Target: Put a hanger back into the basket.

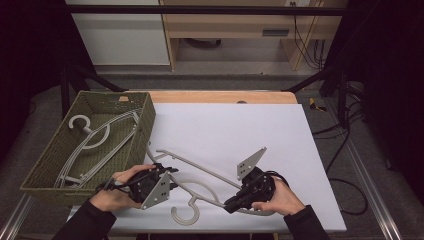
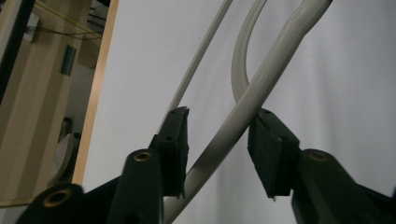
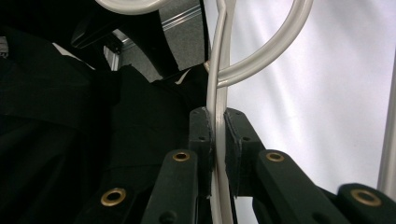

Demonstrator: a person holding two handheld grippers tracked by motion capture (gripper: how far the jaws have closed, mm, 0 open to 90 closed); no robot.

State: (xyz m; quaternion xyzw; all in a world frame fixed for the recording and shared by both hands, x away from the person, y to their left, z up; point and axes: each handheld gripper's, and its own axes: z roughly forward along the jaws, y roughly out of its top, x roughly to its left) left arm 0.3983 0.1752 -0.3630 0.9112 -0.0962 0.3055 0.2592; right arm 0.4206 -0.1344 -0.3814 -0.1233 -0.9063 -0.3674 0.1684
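We see a white tabletop (image 1: 240,125) spreading out ahead of both sets of jaws, and on its left side, beyond the left gripper (image 1: 165,181), a woven green basket (image 1: 145,120) with several pale hangers (image 1: 95,137) lying inside it. One more grey hanger (image 1: 200,172) lies flat on the tabletop between the two hands, its hook curling toward the near edge and its long arm running up to the basket's near corner. Our left hand (image 1: 112,192) carries the left gripper, whose jaws stand spread with the hanger's rounded shoulder bar (image 2: 243,109) passing slantwise through the gap; in the left gripper view the bar lies close against the inner face of the left-hand jaw and well clear of the right-hand one, and a thinner rod (image 2: 198,58) of the same hanger runs on ahead of the jaw tips. Our right hand (image 1: 280,197) carries the right gripper (image 1: 235,202), whose jaws are pressed together on a narrow flat strip of the hanger (image 3: 218,116); in the right gripper view that strip rises straight up from between the pads, and a curved part (image 3: 271,51) branches off just above the tips, toward the white surface on the right-hand jaw's side.
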